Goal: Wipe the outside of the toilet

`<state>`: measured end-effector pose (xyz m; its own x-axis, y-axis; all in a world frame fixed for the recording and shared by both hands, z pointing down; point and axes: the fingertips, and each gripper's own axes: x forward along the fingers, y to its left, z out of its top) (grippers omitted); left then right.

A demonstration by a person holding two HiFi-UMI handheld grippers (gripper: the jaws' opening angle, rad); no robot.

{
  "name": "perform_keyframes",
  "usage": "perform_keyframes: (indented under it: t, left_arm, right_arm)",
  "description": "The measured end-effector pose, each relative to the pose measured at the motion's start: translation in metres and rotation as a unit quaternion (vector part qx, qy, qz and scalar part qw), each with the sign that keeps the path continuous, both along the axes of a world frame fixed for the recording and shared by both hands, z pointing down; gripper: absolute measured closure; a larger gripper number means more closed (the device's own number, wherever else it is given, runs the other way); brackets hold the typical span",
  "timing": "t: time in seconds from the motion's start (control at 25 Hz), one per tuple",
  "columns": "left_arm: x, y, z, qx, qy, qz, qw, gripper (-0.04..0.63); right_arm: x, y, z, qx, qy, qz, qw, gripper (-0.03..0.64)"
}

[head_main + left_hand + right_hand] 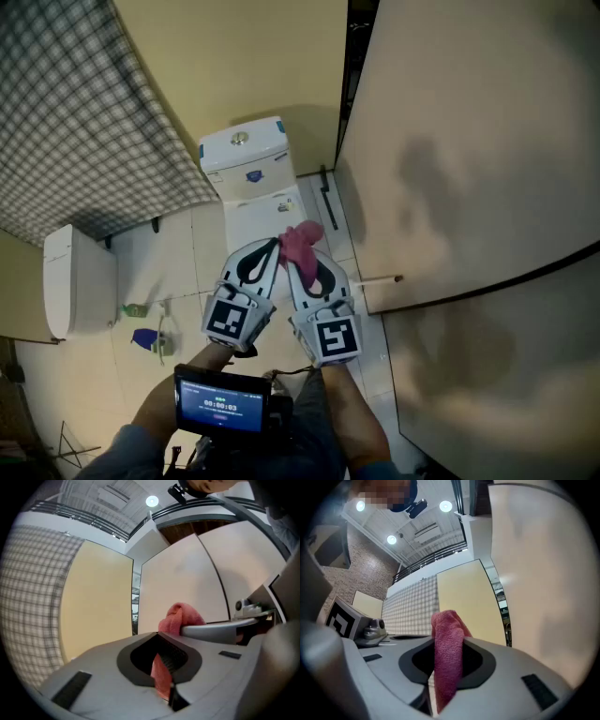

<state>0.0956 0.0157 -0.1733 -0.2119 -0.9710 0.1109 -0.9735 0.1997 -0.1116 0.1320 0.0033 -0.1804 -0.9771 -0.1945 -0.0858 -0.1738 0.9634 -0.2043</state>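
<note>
The toilet stands against the yellow wall. A pink cloth is held over the lid; I cannot tell if it touches. The left gripper and right gripper, side by side, each pinch the cloth.

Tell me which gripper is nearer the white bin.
Left. The left gripper is to the right of the white bin; the right gripper is farther right, by the partition. Both grip the pink cloth.

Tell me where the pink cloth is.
Centre of the head view: the pink cloth is gripped by both the left tongs and the right tongs, with the white toilet just beyond.
</note>
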Motion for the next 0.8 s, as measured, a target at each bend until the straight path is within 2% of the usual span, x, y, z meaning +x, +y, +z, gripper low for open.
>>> perform_keyframes:
  t: [0.16, 0.28, 0.4, 0.6, 0.8]
  left_arm:
    - [-0.037, -0.111, 0.044, 0.001, 0.015, -0.021, 0.9997, 0.575]
    - [-0.073, -0.183, 0.086, -0.023, 0.02, -0.041, 0.9987, 0.575]
    - [-0.102, -0.24, 0.13, -0.048, 0.009, -0.039, 0.9981, 0.577]
    - [-0.147, -0.295, 0.2, -0.084, -0.018, -0.025, 0.996, 0.575]
    - [-0.183, -0.331, 0.28, -0.116, -0.038, 0.006, 0.9924, 0.576]
  right_arm:
    - [-0.036, -0.106, 0.043, -0.015, -0.006, -0.002, 1.0, 0.532]
    - [-0.069, -0.172, 0.087, -0.033, 0.016, -0.023, 0.999, 0.531]
    - [-0.097, -0.227, 0.138, -0.059, 0.037, -0.03, 0.997, 0.531]
    - [-0.14, -0.279, 0.221, -0.083, 0.038, -0.033, 0.995, 0.531]
    - [-0.18, -0.294, 0.313, -0.12, 0.052, -0.045, 0.99, 0.531]
